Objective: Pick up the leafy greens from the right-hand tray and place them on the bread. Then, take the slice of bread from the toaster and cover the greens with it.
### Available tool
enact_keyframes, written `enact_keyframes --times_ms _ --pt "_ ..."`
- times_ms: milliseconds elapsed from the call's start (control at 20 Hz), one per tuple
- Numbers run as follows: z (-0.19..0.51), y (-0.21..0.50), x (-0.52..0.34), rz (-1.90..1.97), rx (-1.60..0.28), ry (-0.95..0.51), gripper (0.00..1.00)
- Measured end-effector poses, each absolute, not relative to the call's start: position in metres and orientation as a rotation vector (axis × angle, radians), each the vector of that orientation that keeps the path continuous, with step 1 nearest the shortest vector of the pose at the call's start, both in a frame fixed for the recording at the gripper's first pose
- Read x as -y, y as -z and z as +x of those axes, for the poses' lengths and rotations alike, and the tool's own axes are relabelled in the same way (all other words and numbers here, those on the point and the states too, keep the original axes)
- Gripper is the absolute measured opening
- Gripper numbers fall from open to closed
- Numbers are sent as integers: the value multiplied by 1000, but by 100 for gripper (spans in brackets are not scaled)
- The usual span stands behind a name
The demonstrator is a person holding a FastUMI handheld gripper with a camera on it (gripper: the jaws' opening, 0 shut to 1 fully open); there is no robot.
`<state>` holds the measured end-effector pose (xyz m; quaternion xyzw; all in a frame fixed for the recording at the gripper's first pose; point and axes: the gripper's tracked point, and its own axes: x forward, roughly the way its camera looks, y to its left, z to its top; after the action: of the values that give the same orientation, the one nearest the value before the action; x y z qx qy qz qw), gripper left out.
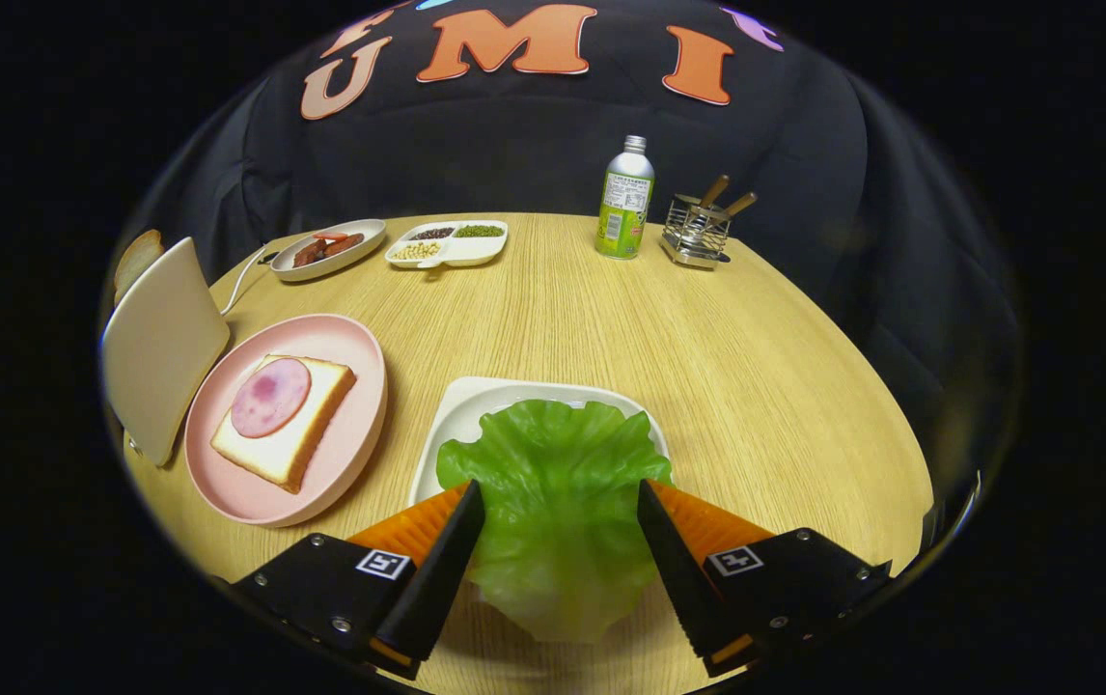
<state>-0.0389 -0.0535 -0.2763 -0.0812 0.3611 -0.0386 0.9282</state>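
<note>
Sitting farthest left on the counter (707,367), the toaster (159,347) holds a slice of bread (136,259) not yet taken. Next to it, the pink plate (341,483) carries the open bread (307,434) topped with a round of ham (269,397) and no greens. Further right, the leafy greens (558,492) lie across the near edge of the white tray (461,410), the leaf spilling over toward the gripper (561,502). Its fingers stand spread on either side of the leaf; whether they press it I cannot tell. Both placements seem left to do.
</note>
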Motion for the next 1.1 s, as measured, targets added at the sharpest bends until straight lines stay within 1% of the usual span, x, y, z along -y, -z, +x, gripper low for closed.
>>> enact_keyframes --times_ms 50,200,300,650,850,900,1050,1100 --pt "-39 277 52 -156 -744 77 95" --pt "-42 280 50 -146 -753 55 87" --pt "-42 282 49 -123 -761 52 84" --pt "-38 283 47 -103 -766 47 64" --pt "-38 284 49 -98 -773 50 48" --pt "-38 284 49 -97 -773 52 39" --pt "-38 284 51 -98 -775 59 26" --pt "-39 284 52 -100 -777 61 18"
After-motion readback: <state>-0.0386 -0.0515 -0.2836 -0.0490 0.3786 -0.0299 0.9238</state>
